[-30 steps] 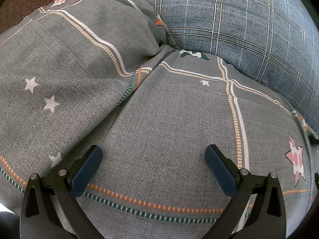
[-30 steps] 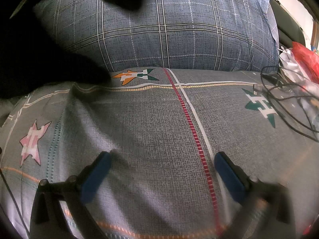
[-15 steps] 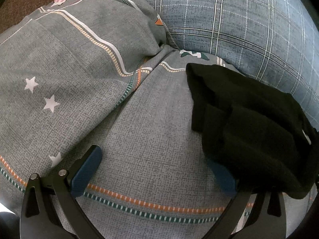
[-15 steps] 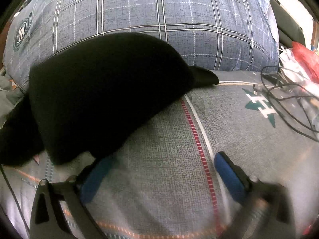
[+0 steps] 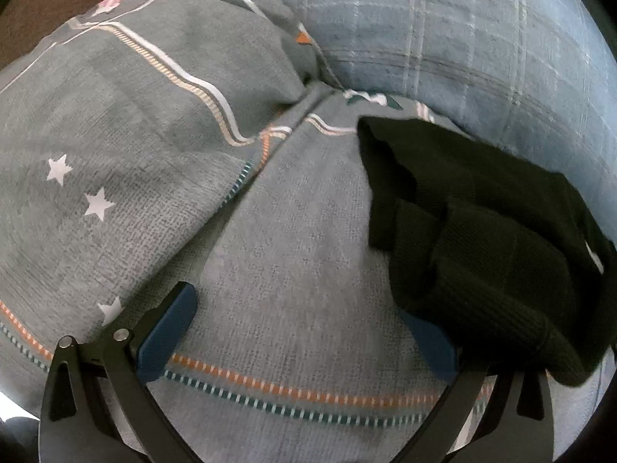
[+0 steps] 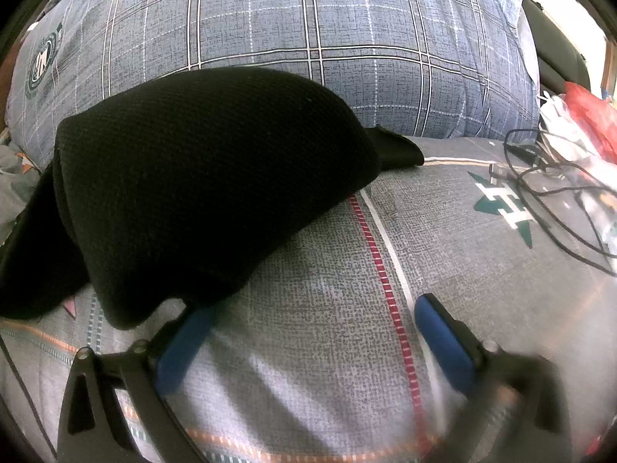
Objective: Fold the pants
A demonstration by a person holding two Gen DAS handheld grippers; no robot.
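Black knit pants [image 5: 482,227] lie in a crumpled heap on the grey patterned bedsheet [image 5: 293,254], at the right of the left wrist view. In the right wrist view the pants [image 6: 204,181] fill the left and middle. My left gripper [image 5: 300,324] is open and empty; the heap covers the tip of its right finger. My right gripper [image 6: 312,332] is open and empty; the heap's near edge lies over the tip of its left finger.
A blue plaid pillow [image 6: 308,27] lies behind the pants and shows in the left wrist view [image 5: 462,38] too. A grey patterned pillow [image 5: 135,108] is at the left. Black cables [image 6: 555,193] and red and white bags [image 6: 578,112] lie at the right.
One second ago the sheet was bare, with a dark shape at the top left of the right view. The pants then landed on the bed. Both grippers stayed open and nearly still.
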